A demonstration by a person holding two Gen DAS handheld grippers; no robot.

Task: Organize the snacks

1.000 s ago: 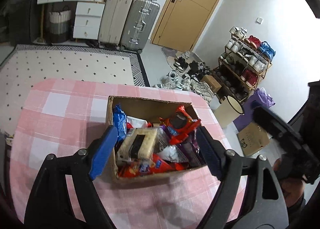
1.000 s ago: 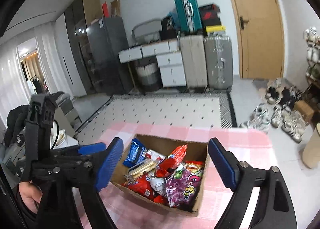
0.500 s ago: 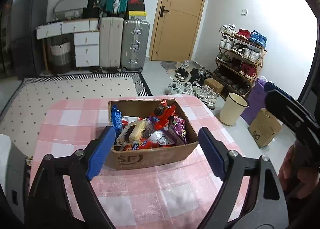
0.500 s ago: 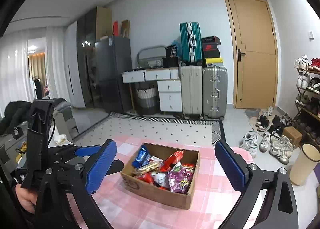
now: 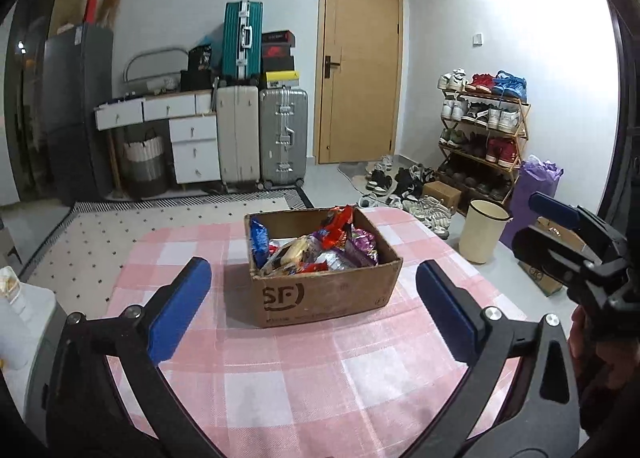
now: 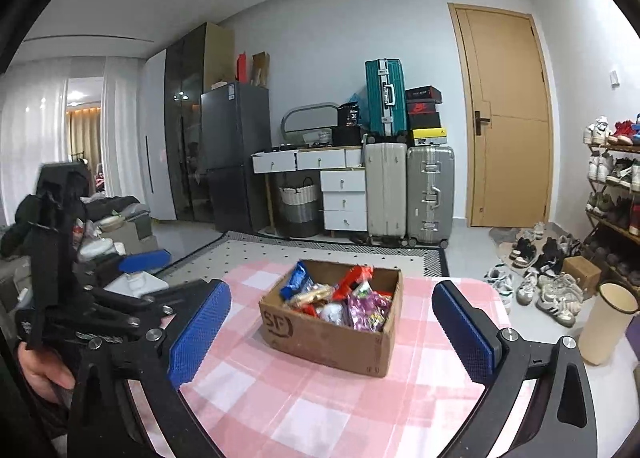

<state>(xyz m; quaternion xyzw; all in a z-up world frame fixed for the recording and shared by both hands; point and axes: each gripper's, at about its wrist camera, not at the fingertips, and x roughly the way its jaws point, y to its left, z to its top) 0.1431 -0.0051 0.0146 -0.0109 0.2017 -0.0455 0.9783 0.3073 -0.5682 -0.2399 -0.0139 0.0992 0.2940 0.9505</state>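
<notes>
A brown cardboard box [image 5: 324, 294] marked SF stands on the pink checked table [image 5: 280, 382], filled with several snack packets [image 5: 316, 250] in blue, red, purple and yellow. My left gripper [image 5: 312, 310] is open and empty, held back from the box's near side. The box also shows in the right wrist view [image 6: 328, 334], with the snacks [image 6: 340, 298] inside. My right gripper [image 6: 332, 334] is open and empty, also short of the box. The left gripper shows at the left of the right wrist view [image 6: 112, 290]; the right gripper at the right of the left wrist view [image 5: 576, 242].
A cream bin [image 5: 482, 230] stands on the floor right of the table. A shoe rack [image 5: 484, 137], loose shoes [image 5: 404, 189], suitcases [image 5: 260, 133], white drawers [image 5: 188, 137] and a door [image 5: 358, 65] line the back. A white unit [image 5: 24, 322] sits left of the table.
Both grippers have pulled back and up from over the box, which now looks smaller and farther. Both stayed open and empty. The box has not moved.
</notes>
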